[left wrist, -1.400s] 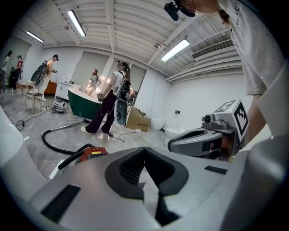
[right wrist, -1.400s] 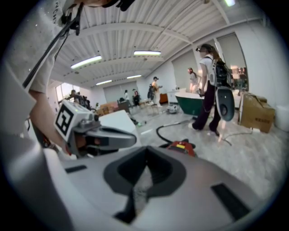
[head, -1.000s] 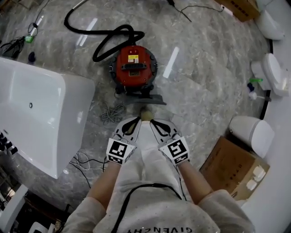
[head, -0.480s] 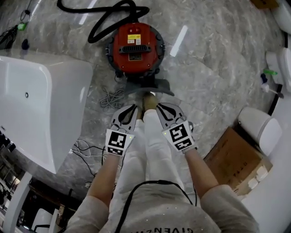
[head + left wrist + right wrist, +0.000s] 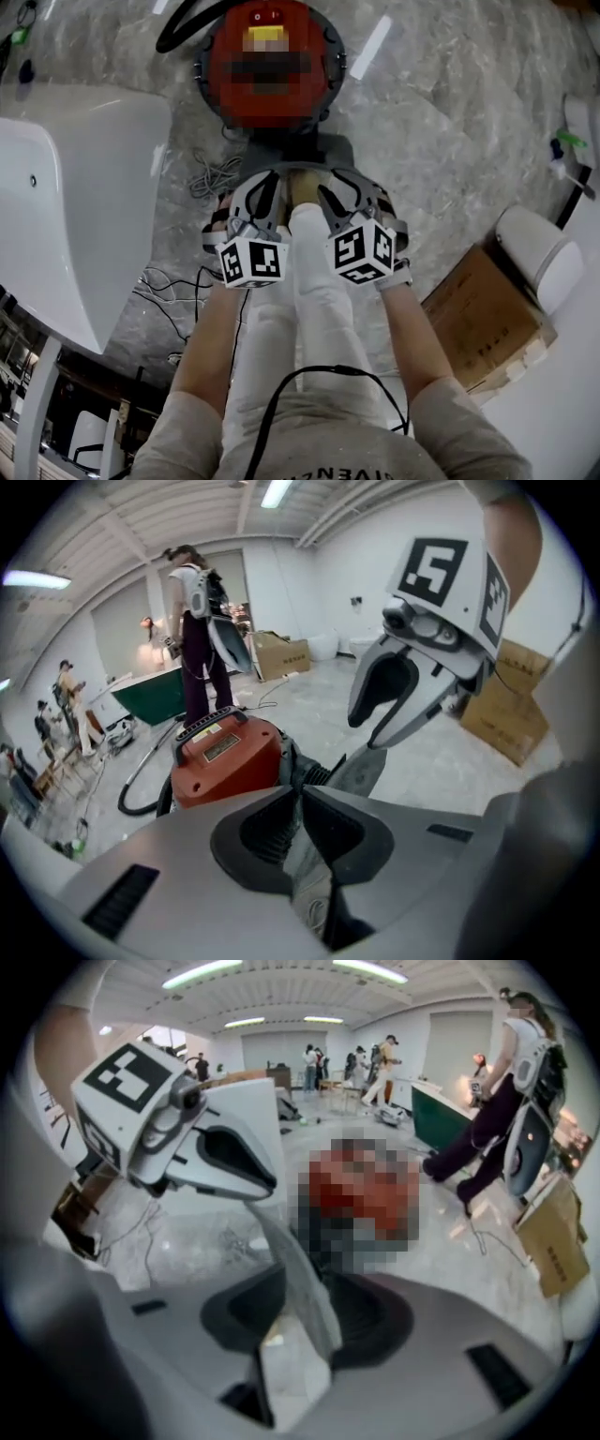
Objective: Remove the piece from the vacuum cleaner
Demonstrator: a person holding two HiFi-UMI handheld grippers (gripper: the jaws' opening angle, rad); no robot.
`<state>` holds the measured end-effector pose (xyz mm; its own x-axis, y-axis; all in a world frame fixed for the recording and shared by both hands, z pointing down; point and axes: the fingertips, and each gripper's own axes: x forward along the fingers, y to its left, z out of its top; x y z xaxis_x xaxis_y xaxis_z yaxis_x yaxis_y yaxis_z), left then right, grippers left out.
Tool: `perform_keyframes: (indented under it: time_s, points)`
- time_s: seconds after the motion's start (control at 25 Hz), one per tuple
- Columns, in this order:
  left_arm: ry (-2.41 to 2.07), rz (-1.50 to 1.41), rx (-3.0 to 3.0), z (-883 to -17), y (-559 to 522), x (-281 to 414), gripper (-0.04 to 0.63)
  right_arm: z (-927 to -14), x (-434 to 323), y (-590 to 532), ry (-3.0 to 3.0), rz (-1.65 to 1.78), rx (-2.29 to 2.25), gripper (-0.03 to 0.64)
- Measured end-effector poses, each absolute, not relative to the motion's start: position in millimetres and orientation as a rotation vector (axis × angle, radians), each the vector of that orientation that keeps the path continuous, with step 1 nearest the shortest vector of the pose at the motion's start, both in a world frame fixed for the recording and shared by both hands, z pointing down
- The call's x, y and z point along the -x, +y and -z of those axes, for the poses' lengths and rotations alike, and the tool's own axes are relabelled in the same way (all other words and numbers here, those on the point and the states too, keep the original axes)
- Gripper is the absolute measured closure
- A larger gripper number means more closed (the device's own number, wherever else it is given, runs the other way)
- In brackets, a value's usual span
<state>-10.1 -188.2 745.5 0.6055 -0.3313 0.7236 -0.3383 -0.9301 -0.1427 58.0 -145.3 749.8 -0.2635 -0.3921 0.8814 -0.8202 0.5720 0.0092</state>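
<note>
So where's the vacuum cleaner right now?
Head view, top centre: the red vacuum cleaner sits on the marble floor, just right of the white bathtub.

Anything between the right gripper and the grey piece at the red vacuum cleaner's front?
Nothing visible does. The right gripper, jaws opening and empty, hangs above and just short of the grey flat nozzle piece on the red canister vacuum cleaner.

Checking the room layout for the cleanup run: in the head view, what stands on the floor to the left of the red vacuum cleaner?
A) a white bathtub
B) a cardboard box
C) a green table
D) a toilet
A: the white bathtub fills the left side of the head view, beside the red vacuum cleaner.
</note>
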Motion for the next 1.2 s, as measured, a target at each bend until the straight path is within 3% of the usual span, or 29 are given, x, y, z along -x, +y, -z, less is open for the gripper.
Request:
perform_keyframes:
  time_s: [0.32,0.64,1.2]
  points:
    - [-0.254,-1.530,-2.827,-795.5,-190.5,4.1,0.422,-793.3,-73.7,-142.3,-1.766,-0.540,-0.878,0.453]
    - [-0.008,-1.639,-2.827,-815.8,-173.1,-5.3,0.416,-818.3,-70.8,-145.1,-1.767,-0.529,-0.804,0.439]
    - [-0.172,-1.838,-2.821,-847.0,-176.2,-5.5,0.417,-833.1,-69.7,-148.7,-1.759,-0.298,-0.804,0.455]
